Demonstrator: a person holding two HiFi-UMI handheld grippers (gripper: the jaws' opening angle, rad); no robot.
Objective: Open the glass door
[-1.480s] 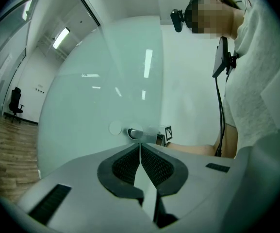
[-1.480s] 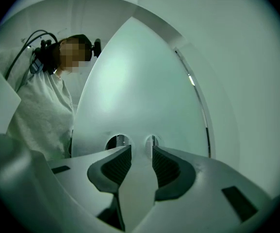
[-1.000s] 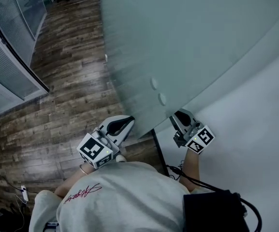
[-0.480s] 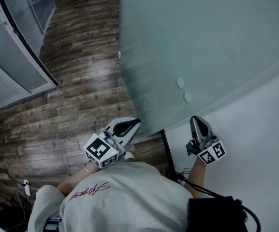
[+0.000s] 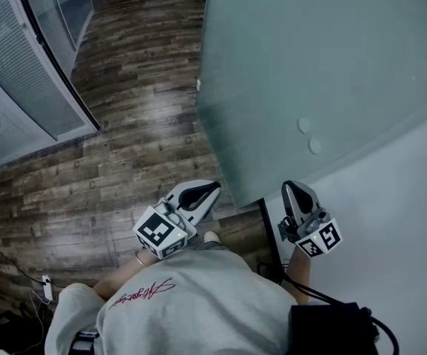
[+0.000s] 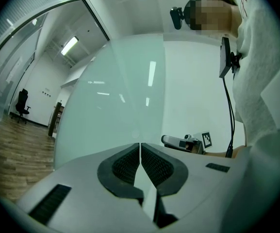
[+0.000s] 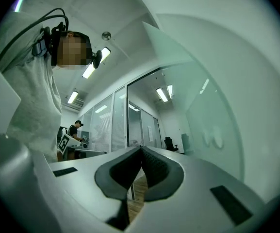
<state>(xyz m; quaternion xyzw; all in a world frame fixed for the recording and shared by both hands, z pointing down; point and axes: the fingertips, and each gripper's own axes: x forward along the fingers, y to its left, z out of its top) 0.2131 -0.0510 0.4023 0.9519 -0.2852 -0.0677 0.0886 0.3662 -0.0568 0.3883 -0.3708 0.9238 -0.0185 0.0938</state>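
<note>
Looking down in the head view, finds the frosted glass door (image 5: 309, 65) standing well ajar and upright, its near edge coming down to the wooden floor (image 5: 124, 154) between the two grippers. Puts the left gripper (image 5: 212, 189) just beside that edge on the open-floor side. Puts the right gripper (image 5: 291, 188) just beside it on the side of the white wall (image 5: 405, 198). Has both pointing away from the person, toward the door. Shows two round fittings (image 5: 304, 125) on the pane beyond the right gripper, and no bar or knob to grasp.

Turning to the left gripper view, shows the left gripper (image 6: 140, 147) with jaws pressed together and nothing between them. Has the door (image 6: 110, 101) filling the view straight ahead, its upright edge slightly right of the jaws, and the right gripper (image 6: 165, 140) beyond that edge.

Turning to the right gripper view, shows the right gripper (image 7: 140, 150) likewise closed and empty. Places the door (image 7: 212, 110) off to the right of the jaws, fittings (image 7: 207, 137) on it, with glass partitions (image 7: 106, 125) ahead.

Judges the door largely open already. Reckons any further swing a push with closed jaws on the pane, neither hand clearly nearer, the left facing the pane more squarely.
</note>
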